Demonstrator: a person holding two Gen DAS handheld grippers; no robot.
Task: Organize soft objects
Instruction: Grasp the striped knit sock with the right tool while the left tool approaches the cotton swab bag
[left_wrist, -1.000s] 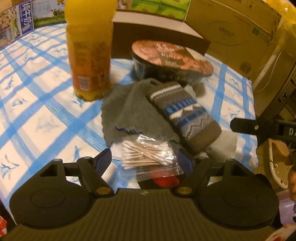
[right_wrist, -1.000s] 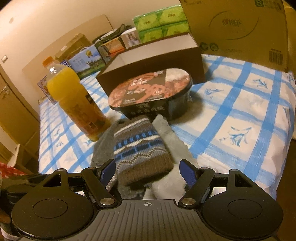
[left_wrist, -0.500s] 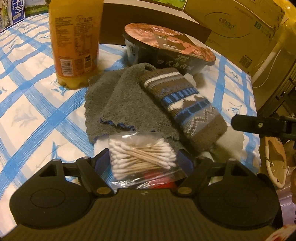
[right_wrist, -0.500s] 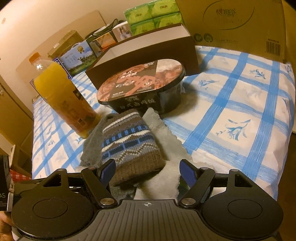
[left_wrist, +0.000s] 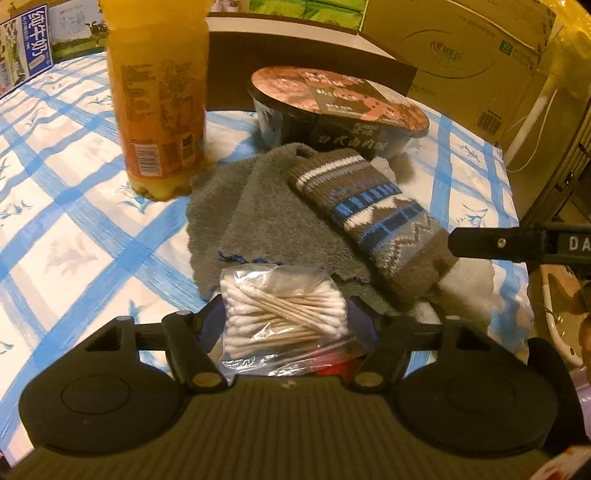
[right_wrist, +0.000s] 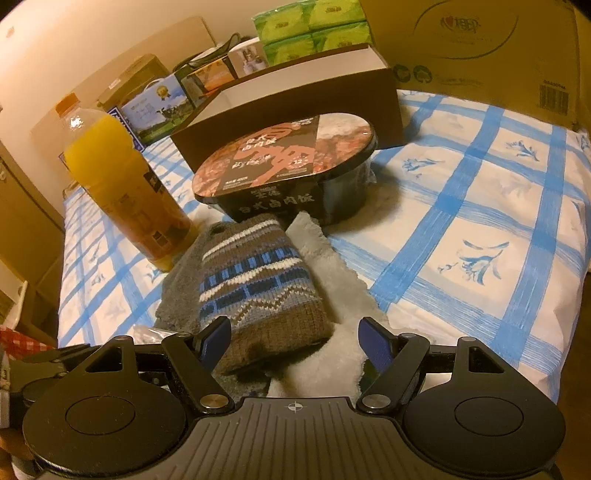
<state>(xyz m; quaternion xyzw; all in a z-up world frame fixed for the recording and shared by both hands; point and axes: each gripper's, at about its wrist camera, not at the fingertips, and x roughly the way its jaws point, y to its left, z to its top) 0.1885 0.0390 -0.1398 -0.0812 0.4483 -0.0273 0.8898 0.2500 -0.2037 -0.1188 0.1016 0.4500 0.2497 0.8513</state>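
The patterned knit sock (left_wrist: 373, 218) is the landmark here: it lies on top of a grey towel (left_wrist: 255, 218), which spreads over the blue-checked cloth (left_wrist: 74, 229) of the table. Just behind the sock's cuff stands a black instant-meal bowl (left_wrist: 332, 110) with a printed lid, and to the sock's left, beside the towel's far corner, an orange juice bottle (left_wrist: 159, 103) stands upright. Under the sock's right side a fluffy white cloth (right_wrist: 332, 280) shows, reaching toward the bowl. In front of the sock, at the towel's near edge, sits a clear bag of cotton swabs (left_wrist: 282, 314) — it lies between the fingers of the left gripper (left_wrist: 284, 317), whose jaws are closing on it; the blue pads appear to touch the bag's sides, though how firmly I cannot tell. The right gripper (right_wrist: 295, 338) hovers at the sock's toe end with its jaws wide apart — the toe lies between the pads, which do not press on it.
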